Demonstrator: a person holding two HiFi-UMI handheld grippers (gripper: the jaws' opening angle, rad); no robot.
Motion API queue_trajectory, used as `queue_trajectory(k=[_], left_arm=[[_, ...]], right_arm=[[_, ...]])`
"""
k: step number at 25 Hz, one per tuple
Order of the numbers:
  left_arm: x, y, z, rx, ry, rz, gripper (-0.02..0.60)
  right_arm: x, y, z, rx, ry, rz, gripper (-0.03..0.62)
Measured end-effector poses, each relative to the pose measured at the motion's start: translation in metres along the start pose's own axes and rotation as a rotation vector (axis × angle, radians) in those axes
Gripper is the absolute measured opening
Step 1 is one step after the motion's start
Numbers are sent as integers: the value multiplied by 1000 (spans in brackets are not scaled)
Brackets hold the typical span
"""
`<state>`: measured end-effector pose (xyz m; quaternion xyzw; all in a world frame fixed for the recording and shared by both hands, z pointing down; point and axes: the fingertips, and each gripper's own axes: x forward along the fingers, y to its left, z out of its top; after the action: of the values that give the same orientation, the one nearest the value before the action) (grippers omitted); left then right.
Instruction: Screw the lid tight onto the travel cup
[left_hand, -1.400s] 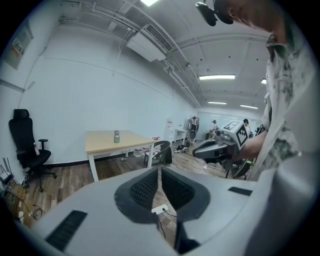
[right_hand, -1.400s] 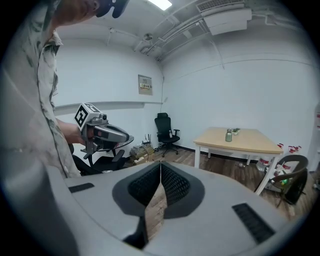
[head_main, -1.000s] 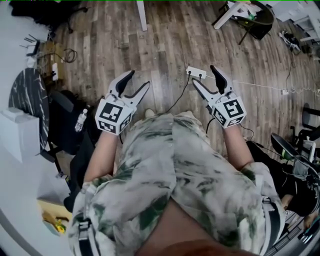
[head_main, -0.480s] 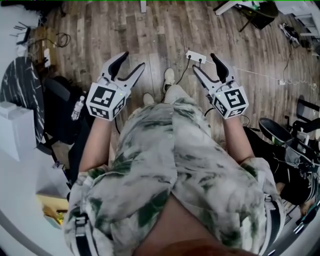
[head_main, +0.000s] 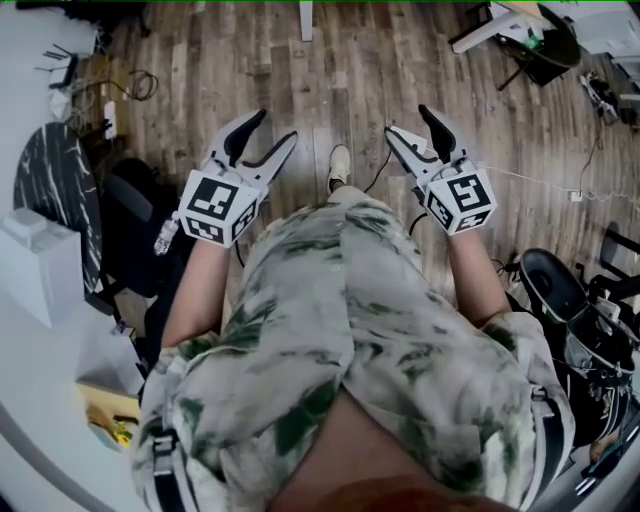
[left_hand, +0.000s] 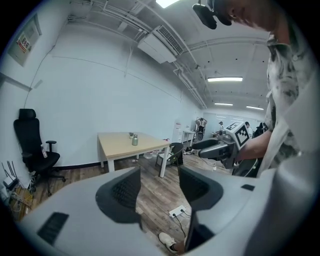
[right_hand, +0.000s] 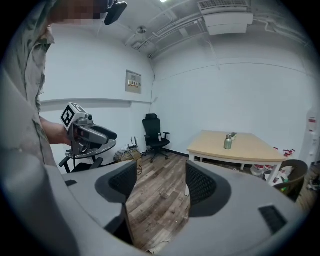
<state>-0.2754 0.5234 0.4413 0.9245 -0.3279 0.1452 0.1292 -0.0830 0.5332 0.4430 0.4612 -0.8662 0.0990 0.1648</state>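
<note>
The head view looks down on the person's patterned shirt (head_main: 350, 330) and a wooden floor (head_main: 330, 60). The left gripper (head_main: 277, 126) and the right gripper (head_main: 406, 120) are held out in front of the body, well apart from each other, both pointing away over the floor. The left gripper's fingers (head_main: 247, 134) stand apart with nothing between them. The right gripper's fingers (head_main: 437, 140) are also apart and have just been closing a little, with nothing between them. A shoe (head_main: 340, 165) shows on the floor between the two grippers, and a bottle (head_main: 165, 237) lies on the floor at the left.

The left gripper view shows its own fingers (left_hand: 125, 189) spread, with only floor boards, a power strip (left_hand: 176, 212) and the shoe (left_hand: 167, 241) seen in the gap. Far across the room a light wooden surface (left_hand: 117, 142) carries the travel cup (left_hand: 134, 140), standing upright and well away from both grippers. A small item (left_hand: 130, 134) just beside the cup is too small to tell. An office chair (left_hand: 30, 145) stands by the wall at the left. The right gripper (left_hand: 200, 148) shows at the right.

The right gripper view shows its fingers (right_hand: 200, 184) apart over bare floor. The surface (right_hand: 250, 147) stands at the right with the travel cup (right_hand: 228, 142) upright on it. The left gripper (right_hand: 112, 134) shows at the left, and the office chair (right_hand: 152, 131) stands by the far wall.
</note>
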Motion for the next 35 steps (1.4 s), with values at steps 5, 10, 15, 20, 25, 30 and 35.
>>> queue_trajectory(k=[5,10,15,20,25,30,35], left_arm=[[56,23,32,9,18,22,252],[119,41,71,4,22,43,252],[177,45,99,35,33,52,252],[214,50,116,41,35,53,252],[243,59,126,38,39,42,252],[261,77,131,41,37,19,250],[290,105,138,46,17,-37,250]], right_arm=[[31,-62,19,0,-17,26,316],[47,-133,31,-8,-19,20,314],[62,-193,31,-17,-33,18,314],[78,-234,42,-13,-67,2,313],[91,-258,39,4,-57,6,307],[109,-268,37,15,-44,-5,302],[129,-284,44,20,-34,-54,302]])
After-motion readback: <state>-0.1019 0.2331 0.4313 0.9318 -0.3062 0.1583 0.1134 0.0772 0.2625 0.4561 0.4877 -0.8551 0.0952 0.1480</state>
